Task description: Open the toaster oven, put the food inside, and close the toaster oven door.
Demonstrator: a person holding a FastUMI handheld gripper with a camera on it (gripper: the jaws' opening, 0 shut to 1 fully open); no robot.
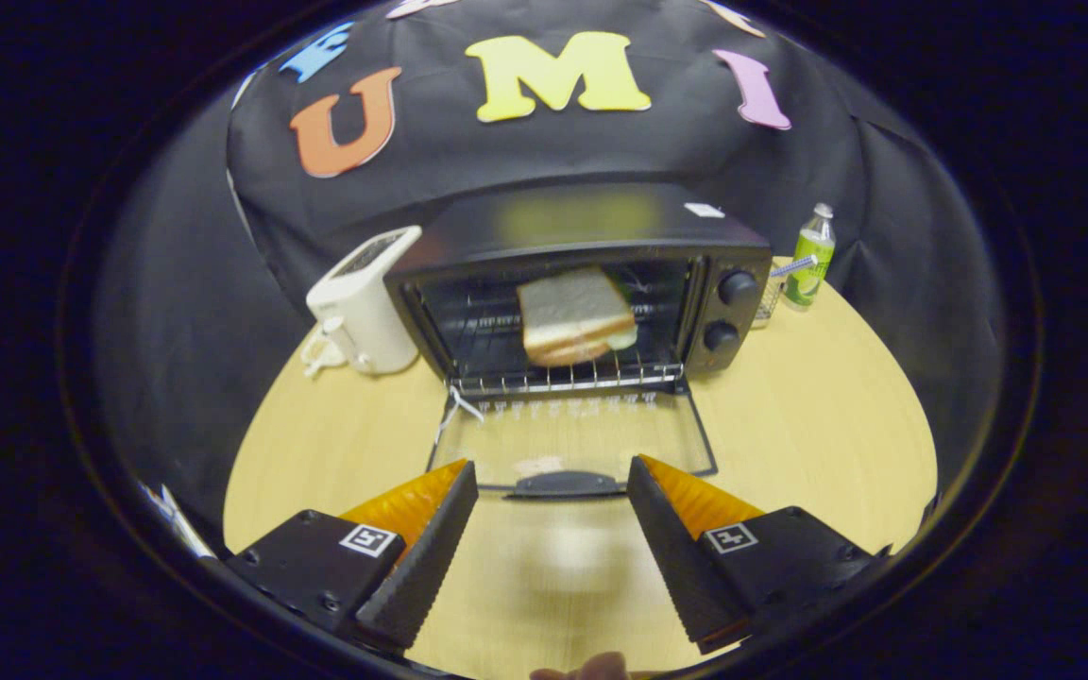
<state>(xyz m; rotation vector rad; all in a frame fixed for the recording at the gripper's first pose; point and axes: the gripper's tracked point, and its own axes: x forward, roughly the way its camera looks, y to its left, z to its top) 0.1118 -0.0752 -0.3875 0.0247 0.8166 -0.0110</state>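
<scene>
A black toaster oven (591, 250) stands on the round wooden table (808, 444) with its glass door (572, 439) folded down flat toward me. A sandwich of white bread (574, 316) lies on the wire rack (568, 378) inside the oven. The door's dark handle (565, 484) sits just ahead of my fingers, level with their tips. My gripper (552, 491) is open, with nothing between its fingers, and both fingers hover over the table in front of the door.
A white pop-up toaster (365, 302) stands left of the oven. A clear bottle with a green label (810, 257) stands right of it near a small wire basket (769, 300). Two knobs (731, 312) are on the oven's right panel. A fingertip (591, 669) shows below the gripper.
</scene>
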